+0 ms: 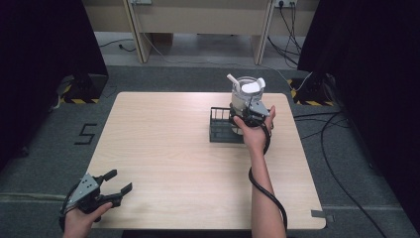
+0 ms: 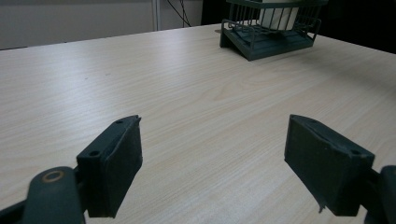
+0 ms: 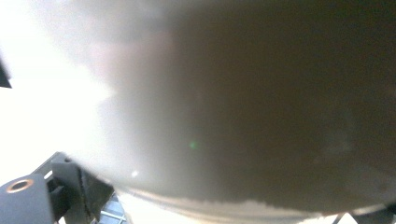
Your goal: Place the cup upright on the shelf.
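On the pale wood table, the right gripper clamps the white jar over the black wire rack at one o'clock, the left gripper idling wide at seven, and any tilt could spill the spoons.

Pale wood table; grey carpet floor; loose black cables at right.

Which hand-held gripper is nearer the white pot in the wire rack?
Right. The right hand-held gripper is at the white pot, over the wire rack. The left hand-held gripper sits open at the table's near left corner, far from it.
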Demonstrator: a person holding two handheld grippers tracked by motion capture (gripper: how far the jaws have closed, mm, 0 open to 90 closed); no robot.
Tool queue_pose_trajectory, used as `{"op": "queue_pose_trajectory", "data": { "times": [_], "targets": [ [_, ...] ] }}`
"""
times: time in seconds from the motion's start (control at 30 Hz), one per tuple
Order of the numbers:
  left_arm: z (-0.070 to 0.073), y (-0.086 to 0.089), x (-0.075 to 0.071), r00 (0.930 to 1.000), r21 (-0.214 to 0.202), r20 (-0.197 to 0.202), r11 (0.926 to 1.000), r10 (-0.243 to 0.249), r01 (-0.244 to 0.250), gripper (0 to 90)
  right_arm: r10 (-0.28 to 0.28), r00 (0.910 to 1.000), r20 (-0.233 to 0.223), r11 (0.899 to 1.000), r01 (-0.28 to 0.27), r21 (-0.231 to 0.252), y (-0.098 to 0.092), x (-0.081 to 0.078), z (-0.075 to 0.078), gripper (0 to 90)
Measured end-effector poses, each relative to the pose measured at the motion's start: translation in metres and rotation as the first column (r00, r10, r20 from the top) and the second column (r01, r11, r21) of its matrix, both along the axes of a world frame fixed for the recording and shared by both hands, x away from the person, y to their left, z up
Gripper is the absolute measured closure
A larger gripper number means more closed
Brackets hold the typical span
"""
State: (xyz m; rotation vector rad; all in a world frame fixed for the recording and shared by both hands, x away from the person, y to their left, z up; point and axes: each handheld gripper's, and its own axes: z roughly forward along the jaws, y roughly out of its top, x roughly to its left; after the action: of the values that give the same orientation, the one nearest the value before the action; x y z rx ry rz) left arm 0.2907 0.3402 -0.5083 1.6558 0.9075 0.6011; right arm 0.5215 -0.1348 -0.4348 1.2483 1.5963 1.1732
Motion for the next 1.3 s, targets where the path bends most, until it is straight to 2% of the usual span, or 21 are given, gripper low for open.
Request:
{"op": "queue_pose_trajectory", "data": {
  "times": [0.17,0.23,0.4,0.57,0.83,1.07,1.3],
  "targets": [
    [0.000,0.000,0.000,1.0000,0.000,0.000,1.0000,0.001,-0.001,18.3,-0.009,1.0000,0.000,1.000,0.009,0.025,0.000,-0.002,-0.003,7.4],
    [0.000,0.000,0.000,1.0000,0.001,-0.001,1.0000,0.001,-0.001,18.3,-0.013,0.9999,0.002,1.000,0.013,0.012,0.000,-0.005,-0.004,7.1],
    [0.000,0.000,0.000,1.0000,0.001,0.002,1.0000,0.000,0.000,18.3,-0.017,0.9998,0.003,1.000,0.017,0.024,-0.001,-0.009,-0.004,7.2],
    [0.000,0.000,0.000,1.0000,0.001,0.001,1.0000,0.001,-0.001,18.3,-0.021,0.9998,0.004,1.000,0.021,0.015,-0.001,-0.012,-0.003,7.7],
    [0.000,0.000,0.000,1.0000,0.003,0.003,1.0000,-0.001,0.001,18.3,-0.017,0.9995,-0.027,1.000,0.017,0.015,-0.005,-0.020,-0.001,6.0],
    [0.000,0.000,0.000,1.0000,0.003,0.003,1.0000,0.000,0.000,18.2,-0.009,0.9995,-0.029,1.000,0.009,0.015,-0.007,-0.027,0.001,8.2],
    [0.001,0.000,0.000,1.0000,0.004,0.003,1.0000,0.000,0.000,18.2,0.011,0.9985,-0.053,1.000,-0.010,0.016,-0.014,-0.035,0.005,8.6]
  ]
}}
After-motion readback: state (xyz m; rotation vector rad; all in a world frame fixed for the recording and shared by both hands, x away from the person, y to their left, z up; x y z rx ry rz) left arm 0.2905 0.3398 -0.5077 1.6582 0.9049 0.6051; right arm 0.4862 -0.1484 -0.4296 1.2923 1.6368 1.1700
